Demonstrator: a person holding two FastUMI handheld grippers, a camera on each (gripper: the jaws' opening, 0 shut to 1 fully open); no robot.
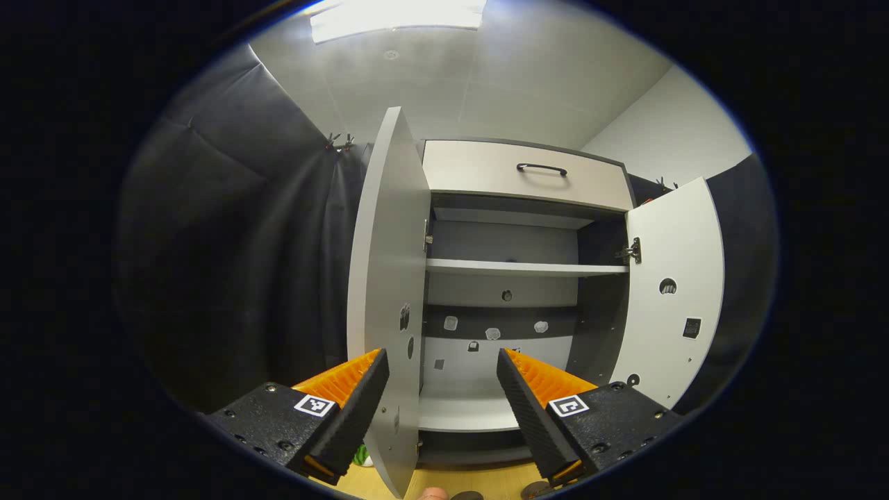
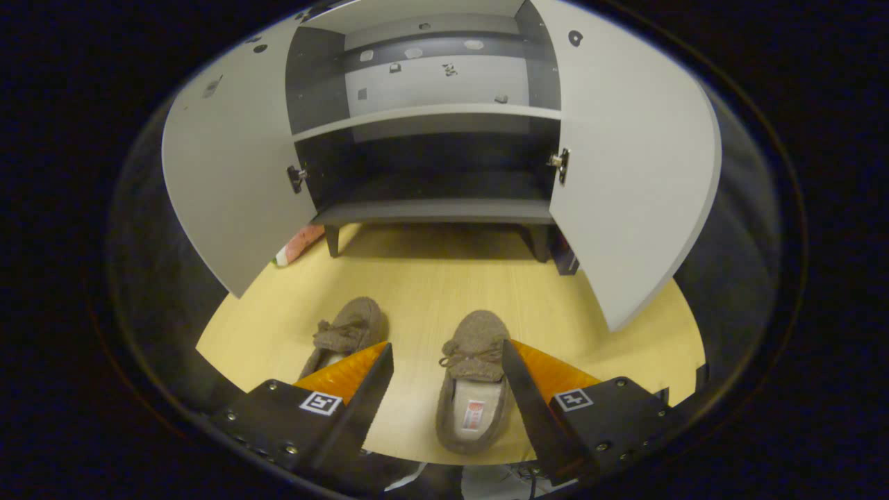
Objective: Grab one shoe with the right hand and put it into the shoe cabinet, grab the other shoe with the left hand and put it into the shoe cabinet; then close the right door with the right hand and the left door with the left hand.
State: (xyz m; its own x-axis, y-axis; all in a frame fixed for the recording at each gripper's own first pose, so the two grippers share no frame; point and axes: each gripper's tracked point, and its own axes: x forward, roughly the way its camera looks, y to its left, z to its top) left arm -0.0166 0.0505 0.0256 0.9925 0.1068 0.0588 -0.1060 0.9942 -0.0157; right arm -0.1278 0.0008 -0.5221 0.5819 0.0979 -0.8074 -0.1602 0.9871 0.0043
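Observation:
In the right gripper view two brown fuzzy slippers lie on the wooden floor before the open shoe cabinet. The right slipper lies between the fingers of my open right gripper, close to the right finger; whether it touches I cannot tell. The left slipper lies partly behind the left finger. In the left gripper view my left gripper is open and empty, held up facing the cabinet. Its left door stands edge-on between the fingers; the right door is swung wide.
A drawer with a dark handle tops the cabinet, and pale shelves cross its inside. The cabinet's open doors flank the floor. A red-and-white object lies under the left door. Black cloth hangs on both sides.

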